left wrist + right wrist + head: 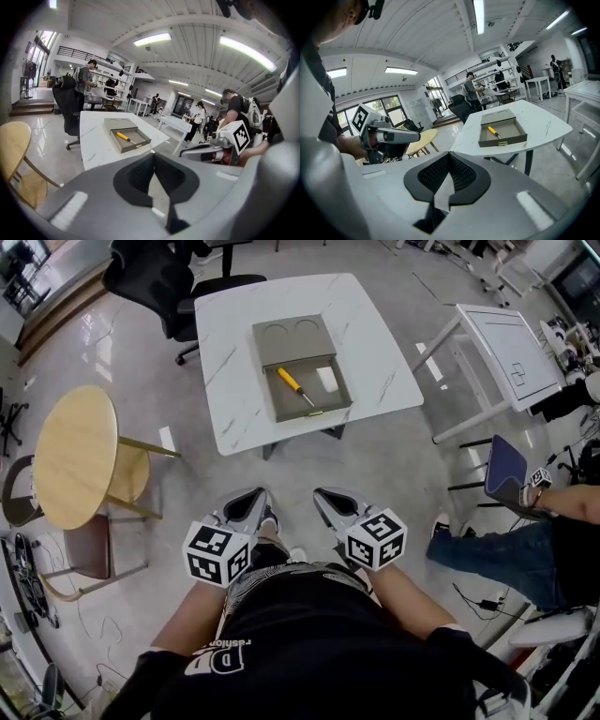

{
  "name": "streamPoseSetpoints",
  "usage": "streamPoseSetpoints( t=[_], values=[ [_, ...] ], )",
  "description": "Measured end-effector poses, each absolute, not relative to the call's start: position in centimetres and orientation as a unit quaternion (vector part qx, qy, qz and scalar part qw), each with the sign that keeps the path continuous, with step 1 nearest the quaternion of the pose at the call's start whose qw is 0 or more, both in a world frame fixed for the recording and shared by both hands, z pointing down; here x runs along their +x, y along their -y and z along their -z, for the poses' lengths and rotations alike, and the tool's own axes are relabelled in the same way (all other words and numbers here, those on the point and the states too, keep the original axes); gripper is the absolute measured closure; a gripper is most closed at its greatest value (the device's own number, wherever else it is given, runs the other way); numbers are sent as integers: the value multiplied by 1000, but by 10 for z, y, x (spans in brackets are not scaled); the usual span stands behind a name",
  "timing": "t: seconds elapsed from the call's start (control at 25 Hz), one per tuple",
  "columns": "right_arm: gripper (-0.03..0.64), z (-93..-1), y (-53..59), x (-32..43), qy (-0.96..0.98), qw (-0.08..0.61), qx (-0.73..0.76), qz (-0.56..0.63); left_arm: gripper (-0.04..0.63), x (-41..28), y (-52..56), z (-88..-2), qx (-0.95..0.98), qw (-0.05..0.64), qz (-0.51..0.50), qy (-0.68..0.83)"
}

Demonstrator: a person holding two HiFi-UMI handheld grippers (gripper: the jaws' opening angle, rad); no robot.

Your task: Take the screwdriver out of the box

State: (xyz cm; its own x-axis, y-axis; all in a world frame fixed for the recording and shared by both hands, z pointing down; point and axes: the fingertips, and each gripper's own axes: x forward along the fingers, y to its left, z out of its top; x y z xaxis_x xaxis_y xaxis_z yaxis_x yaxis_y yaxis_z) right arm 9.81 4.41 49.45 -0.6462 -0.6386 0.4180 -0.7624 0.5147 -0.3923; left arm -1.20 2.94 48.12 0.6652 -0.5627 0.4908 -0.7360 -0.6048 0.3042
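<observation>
A grey box (302,369) lies on the white marble table (234,343), well ahead of me. Its open tray holds a screwdriver (295,386) with a yellow handle, lying diagonally. My left gripper (257,494) and right gripper (322,494) hang side by side near my body, above the floor and far short of the table. Both are shut with nothing between the jaws. The left gripper view shows the box (137,142) and screwdriver (125,137) beyond the shut left gripper (153,155). In the right gripper view, box (508,138) and screwdriver (493,131) lie past the right gripper (449,154).
A round wooden table (75,456) and a brown chair (89,549) stand at the left. A black office chair (155,277) is behind the marble table. A white desk (506,352) and a seated person (525,545) are at the right. A small white piece (327,379) lies in the tray.
</observation>
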Motion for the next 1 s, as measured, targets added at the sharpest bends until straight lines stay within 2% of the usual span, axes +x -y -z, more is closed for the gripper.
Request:
streamPoseSetpoints(
  t=[1.0],
  values=[
    [615,-502,162,79,830,149,452,-290,537,-34,198,-482,894,248,-191,320]
  ],
)
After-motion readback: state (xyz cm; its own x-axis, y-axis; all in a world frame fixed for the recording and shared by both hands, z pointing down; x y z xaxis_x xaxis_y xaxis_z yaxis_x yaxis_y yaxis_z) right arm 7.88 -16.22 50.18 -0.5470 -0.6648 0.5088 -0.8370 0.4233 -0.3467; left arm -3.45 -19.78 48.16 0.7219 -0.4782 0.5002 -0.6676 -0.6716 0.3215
